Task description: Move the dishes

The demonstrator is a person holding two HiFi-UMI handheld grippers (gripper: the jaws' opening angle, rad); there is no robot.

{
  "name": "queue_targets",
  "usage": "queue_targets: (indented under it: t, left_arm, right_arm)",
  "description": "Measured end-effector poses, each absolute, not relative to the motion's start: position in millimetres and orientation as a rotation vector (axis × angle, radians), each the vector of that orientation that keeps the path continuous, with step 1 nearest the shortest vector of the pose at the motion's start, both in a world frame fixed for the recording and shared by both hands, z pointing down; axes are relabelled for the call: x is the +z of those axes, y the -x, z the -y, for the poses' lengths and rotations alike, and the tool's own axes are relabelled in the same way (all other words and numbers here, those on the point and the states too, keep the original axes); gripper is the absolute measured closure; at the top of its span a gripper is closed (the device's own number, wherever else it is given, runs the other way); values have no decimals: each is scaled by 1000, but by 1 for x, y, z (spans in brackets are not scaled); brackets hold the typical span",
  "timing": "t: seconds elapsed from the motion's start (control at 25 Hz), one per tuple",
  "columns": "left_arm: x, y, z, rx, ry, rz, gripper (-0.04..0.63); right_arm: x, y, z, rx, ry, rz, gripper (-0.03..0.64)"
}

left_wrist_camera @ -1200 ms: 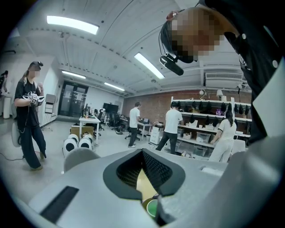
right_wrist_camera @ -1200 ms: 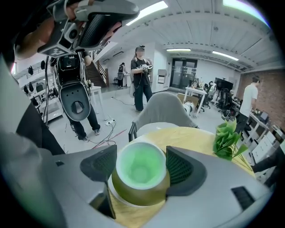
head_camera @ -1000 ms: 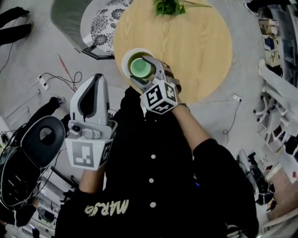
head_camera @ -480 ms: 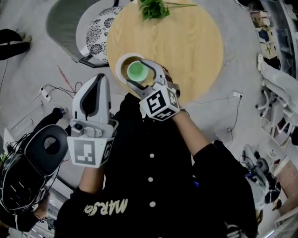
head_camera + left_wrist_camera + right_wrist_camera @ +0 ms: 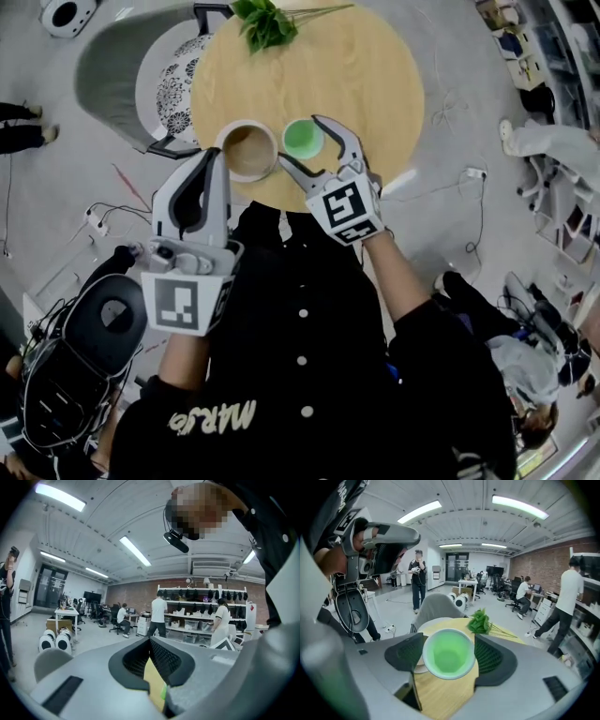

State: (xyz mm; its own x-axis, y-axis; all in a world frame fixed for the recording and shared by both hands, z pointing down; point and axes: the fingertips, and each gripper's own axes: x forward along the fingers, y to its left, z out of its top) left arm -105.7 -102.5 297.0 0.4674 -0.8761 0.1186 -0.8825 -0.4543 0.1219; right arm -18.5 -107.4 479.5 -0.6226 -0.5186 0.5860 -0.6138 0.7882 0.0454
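A green cup (image 5: 303, 139) hangs over the near edge of the round wooden table (image 5: 375, 84), with my right gripper (image 5: 305, 145) shut on it. Along the jaws in the right gripper view the cup (image 5: 447, 654) fills the gap between both pads, mouth toward the camera. Just left of it on the table stands a white saucer (image 5: 248, 150) with a brown inside, and its rim (image 5: 418, 667) peeks out beside the cup. My left gripper (image 5: 211, 161) hovers shut and empty at the table's near left edge, close to the saucer. Its jaws (image 5: 151, 648) leave only a thin slit.
A green plant sprig (image 5: 265, 21) lies at the table's far edge. A grey chair with a patterned cushion (image 5: 173, 75) stands at the far left of the table. Cables (image 5: 103, 220) and black equipment (image 5: 94, 323) lie on the floor to my left. People stand around the room.
The green cup stood in the white saucer; the right gripper has now carried it out and to the right of the saucer. The left gripper has edged toward the table.
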Motion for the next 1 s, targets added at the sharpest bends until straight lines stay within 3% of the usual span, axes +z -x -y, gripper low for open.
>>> queue_targets:
  t: [0.56,1.0]
  left_arm:
    - [294,22,106,161,-2729,1303,592]
    - [305,-2,114,187,-2753,1240,592]
  right_arm:
    - [463,-117,111,327,-1227,2228,276]
    - [484,-151,109,370,-1291,2169,276]
